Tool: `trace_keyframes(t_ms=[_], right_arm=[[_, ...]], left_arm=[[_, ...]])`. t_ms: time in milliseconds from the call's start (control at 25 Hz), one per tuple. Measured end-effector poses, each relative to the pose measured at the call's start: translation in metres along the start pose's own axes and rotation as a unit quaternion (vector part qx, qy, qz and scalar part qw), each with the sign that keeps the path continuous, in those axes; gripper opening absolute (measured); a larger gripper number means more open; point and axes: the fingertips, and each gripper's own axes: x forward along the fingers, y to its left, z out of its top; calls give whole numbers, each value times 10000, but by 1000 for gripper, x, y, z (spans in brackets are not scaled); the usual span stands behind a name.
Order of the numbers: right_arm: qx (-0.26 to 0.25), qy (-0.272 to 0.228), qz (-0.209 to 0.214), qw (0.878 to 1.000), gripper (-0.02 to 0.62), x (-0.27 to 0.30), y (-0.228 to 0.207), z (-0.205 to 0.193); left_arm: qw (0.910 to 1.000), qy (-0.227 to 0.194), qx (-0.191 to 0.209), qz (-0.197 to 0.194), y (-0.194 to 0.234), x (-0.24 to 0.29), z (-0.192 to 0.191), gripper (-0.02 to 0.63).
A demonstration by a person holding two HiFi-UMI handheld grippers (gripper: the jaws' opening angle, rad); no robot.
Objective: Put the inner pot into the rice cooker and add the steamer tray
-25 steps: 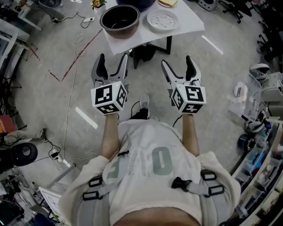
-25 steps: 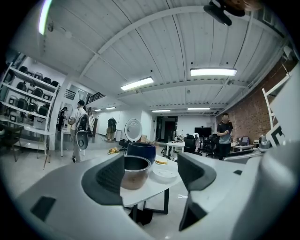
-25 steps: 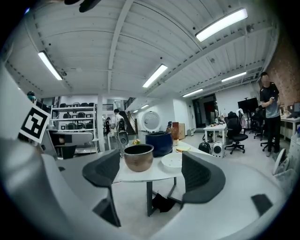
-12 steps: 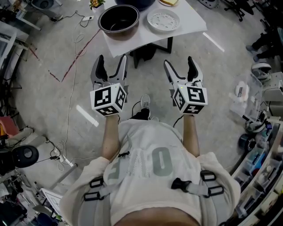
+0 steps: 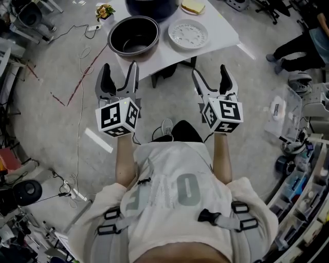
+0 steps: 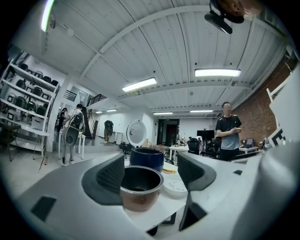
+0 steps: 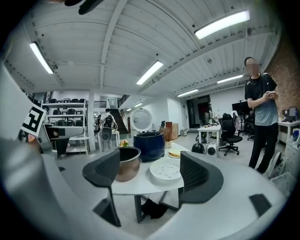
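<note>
The dark inner pot (image 5: 133,36) stands on the white table (image 5: 216,23) ahead of me, copper-sided in the gripper views (image 6: 139,187) (image 7: 125,163). To its right lies the white perforated steamer tray (image 5: 187,34) (image 7: 165,171) (image 6: 176,184). Behind them sits the dark blue rice cooker (image 5: 152,6) (image 6: 146,158) (image 7: 149,146), its white lid up. My left gripper (image 5: 117,77) (image 6: 149,176) is open, short of the pot. My right gripper (image 5: 212,78) (image 7: 147,174) is open too, short of the tray. Neither holds anything.
A yellow sponge on a plate (image 5: 194,6) lies behind the tray. A small flower pot (image 5: 105,11) stands left of the table. Cables (image 5: 79,118) trail on the floor at left. Shelves and clutter (image 5: 303,154) line the right side. A person (image 7: 260,117) stands at right.
The table, pot and tray have come nearer and lower in the head view. Both grippers stay open; the left one has drifted a little to the left.
</note>
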Motion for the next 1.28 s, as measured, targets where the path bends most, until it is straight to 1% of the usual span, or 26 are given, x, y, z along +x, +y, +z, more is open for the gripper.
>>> trace_keyframes(t_ms=[280,400,560,760,960,1280], right_arm=[[-59,86,73,9999,407,37,4,9],[-52,153,167,9997,407,49,6,10],[-95,116,319,9994,407,67,7,16],[-59,81,507,9987,407,103,4,22],[-30,91,665,9977,407,143,-9,30],[-51,-30,917,9958,407,221,-60,59]], left_arm=[[9999,46,-66,88,22,27,2,336],[9998,55,-102,161,28,34,4,336],[9996,-13,-121,255,34,47,8,336],[9993,-6,-179,336,43,69,8,336],[9985,-54,-177,509,54,104,15,336],[9962,-227,-129,825,53,189,26,336]])
